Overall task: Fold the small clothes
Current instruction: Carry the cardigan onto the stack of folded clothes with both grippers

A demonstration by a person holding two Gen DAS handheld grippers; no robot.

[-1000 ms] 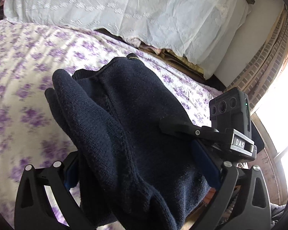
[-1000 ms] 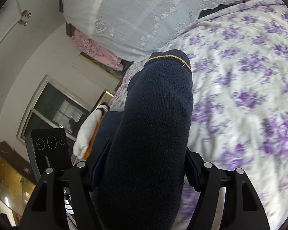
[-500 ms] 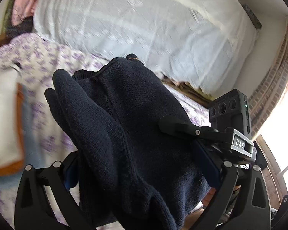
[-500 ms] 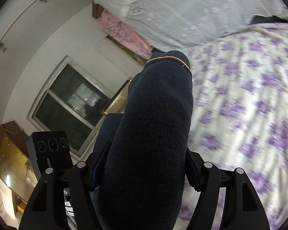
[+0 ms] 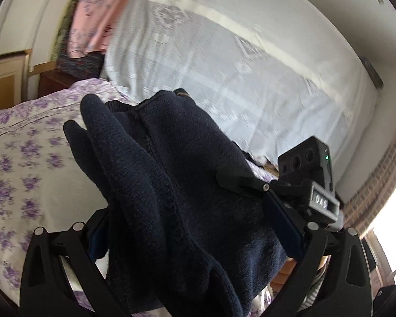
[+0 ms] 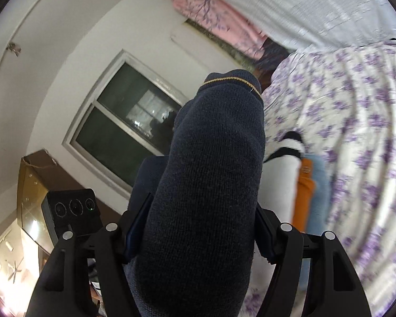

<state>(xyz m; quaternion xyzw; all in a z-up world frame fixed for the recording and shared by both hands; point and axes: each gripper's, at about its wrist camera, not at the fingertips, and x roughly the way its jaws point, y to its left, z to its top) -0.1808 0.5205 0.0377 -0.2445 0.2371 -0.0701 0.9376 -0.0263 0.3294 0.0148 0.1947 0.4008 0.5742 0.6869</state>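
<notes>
Both grippers swing sideways across the bed [image 5: 21,142] | left gripper [image 5: 195,227] and right gripper [image 6: 198,227] jaws clenched on navy knit garment [image 5: 171,171] | carrying toward folded stack [image 6: 303,185]

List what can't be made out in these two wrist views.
- Left wrist: navy knit garment fills the left gripper, hiding the inner pads and the bed below.
- Left wrist: white lace cover is motion-blurred; pattern unreadable.
- Right wrist: garment roll in the right gripper hides the folded stack; only edges show.
</notes>
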